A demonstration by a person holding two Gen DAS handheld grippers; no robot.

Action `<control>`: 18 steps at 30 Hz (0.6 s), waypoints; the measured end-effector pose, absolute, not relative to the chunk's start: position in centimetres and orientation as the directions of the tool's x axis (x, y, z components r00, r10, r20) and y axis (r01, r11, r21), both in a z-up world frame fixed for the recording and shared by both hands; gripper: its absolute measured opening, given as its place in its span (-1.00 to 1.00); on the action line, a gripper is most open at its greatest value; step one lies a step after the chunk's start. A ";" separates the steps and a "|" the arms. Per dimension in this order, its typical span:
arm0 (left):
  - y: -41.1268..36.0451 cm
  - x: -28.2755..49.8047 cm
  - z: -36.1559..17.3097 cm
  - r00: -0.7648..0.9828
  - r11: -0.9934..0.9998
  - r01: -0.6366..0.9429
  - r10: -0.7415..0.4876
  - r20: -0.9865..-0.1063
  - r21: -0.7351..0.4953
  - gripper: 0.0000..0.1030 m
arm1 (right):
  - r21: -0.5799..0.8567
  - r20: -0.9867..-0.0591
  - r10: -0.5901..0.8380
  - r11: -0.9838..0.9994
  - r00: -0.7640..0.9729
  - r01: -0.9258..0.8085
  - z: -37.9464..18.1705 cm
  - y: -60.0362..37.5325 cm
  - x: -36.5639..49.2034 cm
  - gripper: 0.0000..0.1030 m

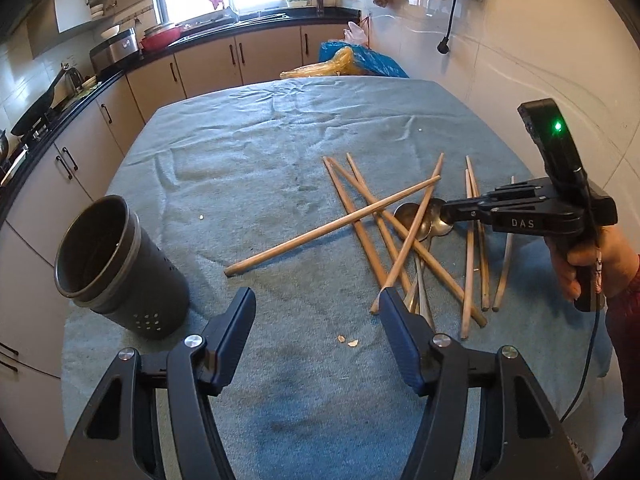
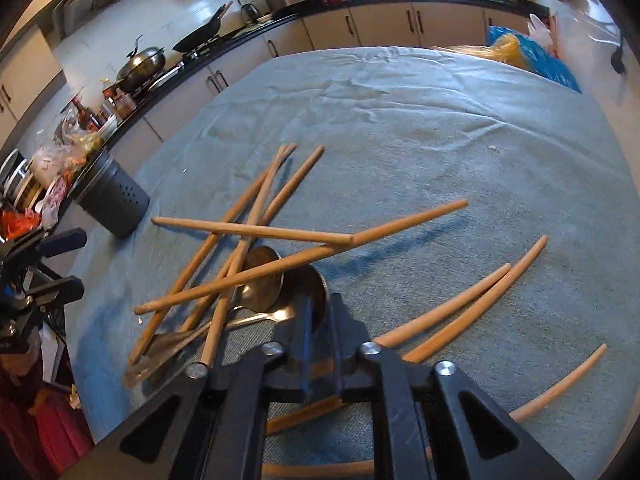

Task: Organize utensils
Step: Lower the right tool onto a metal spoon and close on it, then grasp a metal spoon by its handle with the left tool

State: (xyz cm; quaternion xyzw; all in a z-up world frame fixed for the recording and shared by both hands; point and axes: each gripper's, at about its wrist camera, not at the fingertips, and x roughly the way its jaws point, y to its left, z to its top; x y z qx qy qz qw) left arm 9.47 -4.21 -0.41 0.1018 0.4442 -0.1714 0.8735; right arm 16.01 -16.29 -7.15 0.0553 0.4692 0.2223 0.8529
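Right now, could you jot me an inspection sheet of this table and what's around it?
Surface: table under a wrinkled blue-grey cloth.
Job's things: wooden chopsticks and metal spoons heaped crosswise; dark perforated holder upright, apart.
Clutter: small crumbs on the cloth.
Grippers: left gripper open, empty; right gripper shut on a spoon bowl.
Cables: cord hanging from the right handle.
Surroundings: kitchen counter, wok, blue bag.
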 end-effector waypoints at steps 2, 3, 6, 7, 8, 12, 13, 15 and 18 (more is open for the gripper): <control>-4.3 9.6 -0.4 0.548 0.922 0.386 -0.205 -0.811 0.028 0.23 | 0.340 -0.754 0.461 0.883 0.467 -0.323 -6.9 -16.6 15.8 -0.90; -4.2 9.6 -0.4 0.549 0.923 0.384 -0.206 -0.810 0.025 0.23 | 0.341 -0.748 0.462 0.884 0.476 -0.321 -6.6 -16.4 15.7 -0.91; -4.1 9.7 -0.1 0.553 0.925 0.379 -0.211 -0.806 0.019 0.23 | 0.353 -0.723 0.480 0.875 0.497 -0.331 -5.5 -15.7 15.5 -0.94; -4.1 9.6 0.0 0.557 0.926 0.377 -0.211 -0.803 0.019 0.23 | 0.358 -0.709 0.487 0.872 0.510 -0.334 -4.9 -15.4 15.4 -0.94; -4.0 9.6 0.1 0.560 0.927 0.376 -0.210 -0.801 0.019 0.23 | 0.351 -0.700 0.482 0.875 0.526 -0.335 -4.1 -14.9 15.3 -0.95; -3.7 9.4 0.4 0.570 0.928 0.372 -0.211 -0.794 0.021 0.23 | 0.353 -0.641 0.507 0.861 0.576 -0.365 -1.5 -13.4 14.5 -0.95; -3.6 9.4 0.4 0.571 0.928 0.372 -0.211 -0.793 0.021 0.23 | 0.341 -0.631 0.505 0.863 0.590 -0.373 -0.8 -13.0 14.3 -0.95; -3.6 9.5 0.4 0.570 0.928 0.373 -0.209 -0.795 0.024 0.23 | 0.319 -0.618 0.488 0.872 0.616 -0.371 0.0 -12.8 13.9 -0.95; -3.6 9.7 0.4 0.557 0.925 0.381 -0.220 -0.801 0.011 0.23 | 0.300 -0.604 0.459 0.888 0.651 -0.348 0.6 -13.6 13.4 -0.95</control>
